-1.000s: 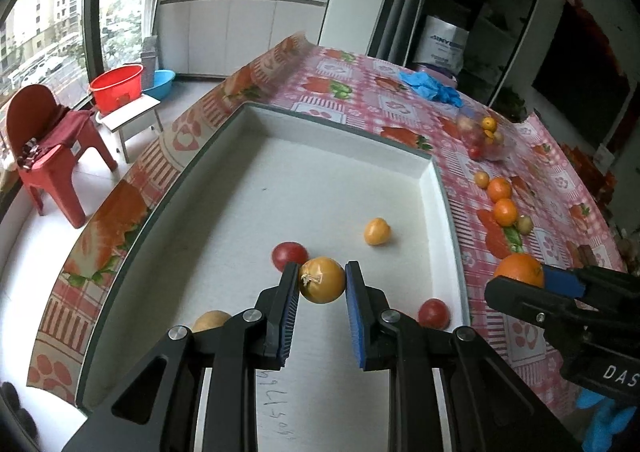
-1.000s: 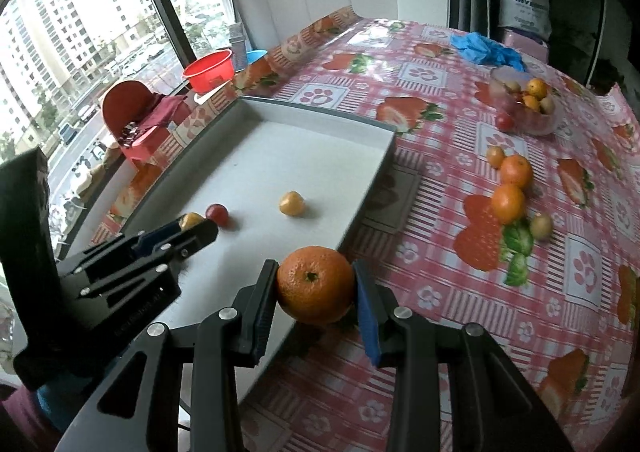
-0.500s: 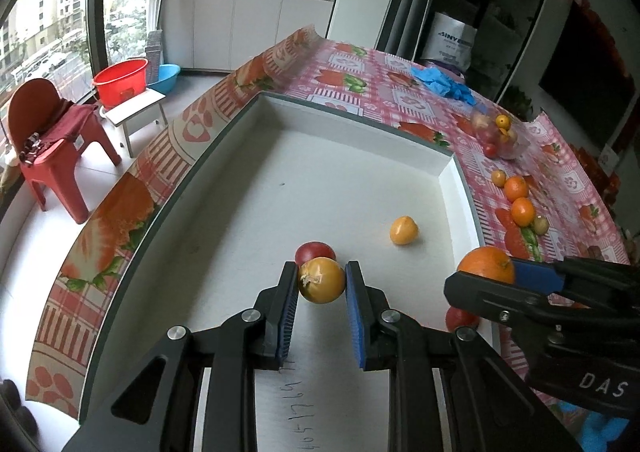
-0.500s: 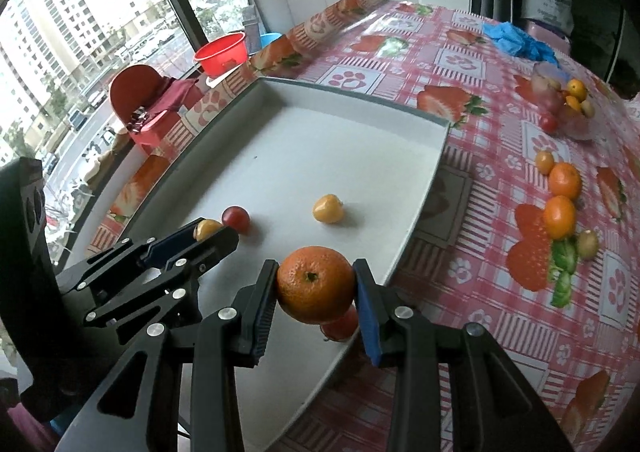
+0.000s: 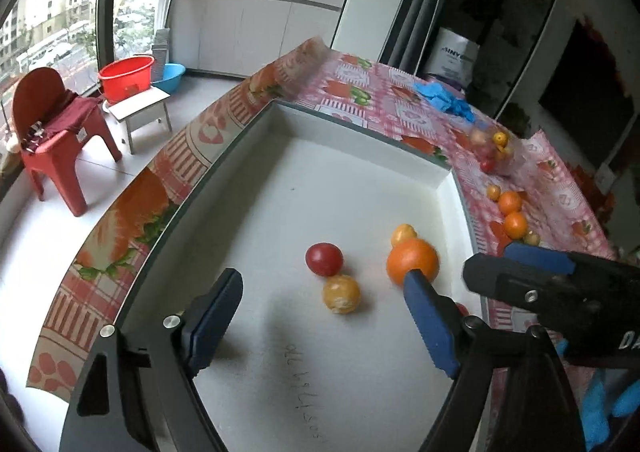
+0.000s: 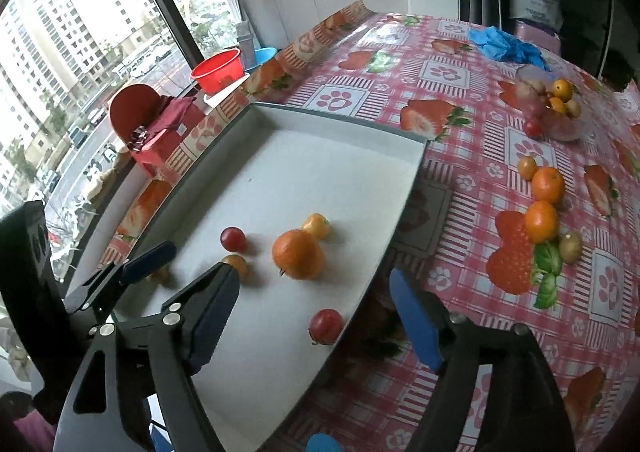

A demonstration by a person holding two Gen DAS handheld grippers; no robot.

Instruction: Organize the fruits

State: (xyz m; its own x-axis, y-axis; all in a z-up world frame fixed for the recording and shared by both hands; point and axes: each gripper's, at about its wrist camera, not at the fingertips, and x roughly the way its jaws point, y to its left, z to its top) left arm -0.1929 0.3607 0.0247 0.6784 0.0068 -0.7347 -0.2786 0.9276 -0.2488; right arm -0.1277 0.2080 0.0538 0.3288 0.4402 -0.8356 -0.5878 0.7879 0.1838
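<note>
- Left gripper [image 5: 320,316], nearest in the left wrist view: jaws spread wide and just opened, nothing between the pads; it hangs over the near floor of the white tray [image 5: 360,155].
- Yellow fruit [image 5: 341,294], lying loose on the tray floor just ahead of the left gripper and touching, or nearly touching, the red tomato [image 5: 324,259] behind it.
- Right gripper [image 6: 316,316], nearest in the right wrist view: jaws likewise spread and just opened, gripping nothing; it straddles the tray's right-hand rim, one finger over the tray and one over the tablecloth [image 6: 472,155].
- Second red tomato [image 6: 327,326], on the tray floor between the right gripper's fingers, free of both pads.
- Orange [image 6: 298,254], resting in the tray beyond, close against a small yellow-orange fruit [image 6: 316,226].
- Farther off, on the tablecloth: a row of fruit [image 6: 541,203] (two oranges and smaller pieces) and a clear bowl [image 6: 554,111] still holding more.
- Step in hand, as judged: release into the tray, both deliveries apparently complete.
- Next move, as judged: lift both grippers clear, then carry them across to the row of fruit, keeping the jaws wide enough for an orange.
</note>
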